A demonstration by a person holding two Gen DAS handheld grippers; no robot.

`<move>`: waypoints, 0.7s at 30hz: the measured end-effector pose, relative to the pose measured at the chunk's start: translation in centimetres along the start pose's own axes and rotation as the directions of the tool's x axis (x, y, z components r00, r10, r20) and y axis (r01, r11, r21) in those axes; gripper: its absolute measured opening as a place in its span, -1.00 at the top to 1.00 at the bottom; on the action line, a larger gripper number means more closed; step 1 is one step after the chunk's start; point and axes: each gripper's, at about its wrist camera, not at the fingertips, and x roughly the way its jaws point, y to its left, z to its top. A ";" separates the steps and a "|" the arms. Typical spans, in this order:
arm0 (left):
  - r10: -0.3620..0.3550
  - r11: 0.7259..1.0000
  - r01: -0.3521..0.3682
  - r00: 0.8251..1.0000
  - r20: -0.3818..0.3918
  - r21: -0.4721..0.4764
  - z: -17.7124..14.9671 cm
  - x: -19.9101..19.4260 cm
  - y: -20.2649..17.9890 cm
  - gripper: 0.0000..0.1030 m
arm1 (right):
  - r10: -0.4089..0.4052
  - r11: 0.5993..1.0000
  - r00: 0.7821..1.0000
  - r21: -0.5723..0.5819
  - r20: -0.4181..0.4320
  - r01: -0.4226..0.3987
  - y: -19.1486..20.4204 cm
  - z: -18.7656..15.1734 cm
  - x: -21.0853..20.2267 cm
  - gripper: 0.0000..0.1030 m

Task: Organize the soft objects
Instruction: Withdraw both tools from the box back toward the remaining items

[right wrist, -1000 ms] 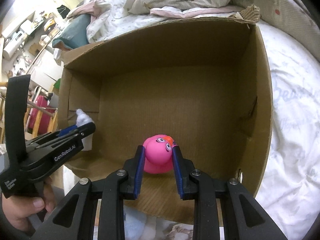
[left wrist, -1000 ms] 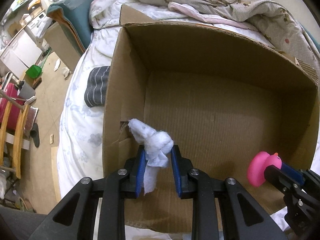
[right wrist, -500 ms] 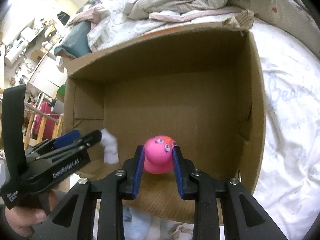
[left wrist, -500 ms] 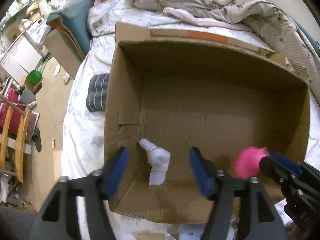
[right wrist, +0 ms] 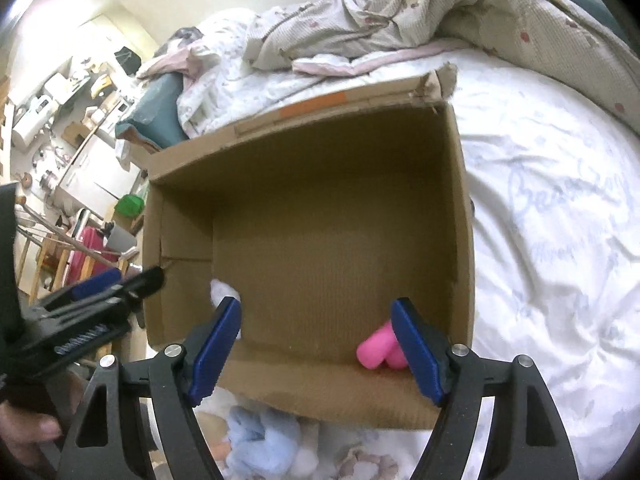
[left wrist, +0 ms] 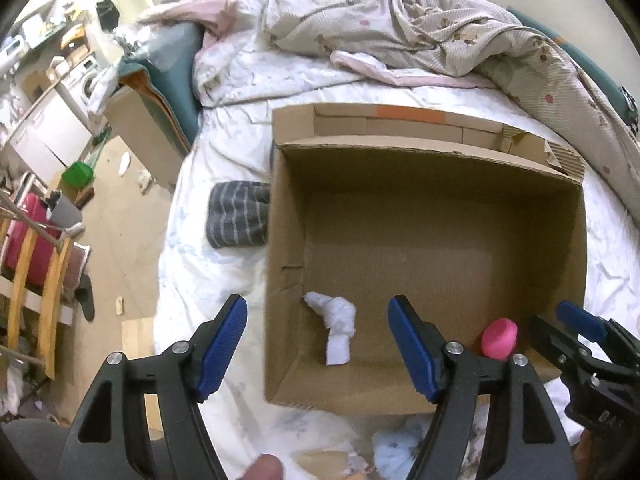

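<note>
An open cardboard box (left wrist: pixel 288 240) stands on the bed. On its floor at the near left lies a white knotted soft toy (left wrist: pixel 338 326), seen again as the white toy (right wrist: pixel 224 290). My left gripper (left wrist: pixel 318 306) hangs open above it, not touching. A pink soft toy (right wrist: pixel 376 346) lies on its side in the near right corner, also visible as the pink toy (left wrist: pixel 499 338). My right gripper (right wrist: pixel 316 306) is above it, its jaws opening and the pads off the toy. Each gripper shows in the other's view: right gripper (left wrist: pixel 554 320), left gripper (right wrist: pixel 132 280).
A light blue plush (right wrist: pixel 256 432) lies on the white sheet just in front of the box. A grey striped cloth (left wrist: pixel 238 216) sits against the box's left wall. A crumpled quilt (left wrist: pixel 420 36) covers the far bed. The bed edge drops at left to a floor with a wooden chair (left wrist: pixel 36 280).
Both grippers let go: the white toy dropped from the left one, then the pink toy from the right and tipped over. Both grippers rose away from the box.
</note>
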 end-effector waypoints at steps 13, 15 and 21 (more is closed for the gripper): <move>-0.044 0.999 0.044 0.999 -0.001 0.007 -5.2 -3.4 2.8 -0.56 | -0.035 0.999 0.999 -0.034 0.028 0.036 1.2 -3.4 -3.3 -0.59; -0.039 0.999 0.039 0.999 0.003 0.013 -6.3 -3.9 3.3 -0.56 | -0.034 0.999 0.999 -0.026 0.018 0.035 1.2 -4.1 -3.4 -0.59; -0.078 0.997 0.078 0.997 -0.005 -0.014 -8.8 -4.7 5.0 -0.59 | -0.085 0.995 0.996 -0.046 -0.006 0.084 1.2 -6.5 -3.8 -0.59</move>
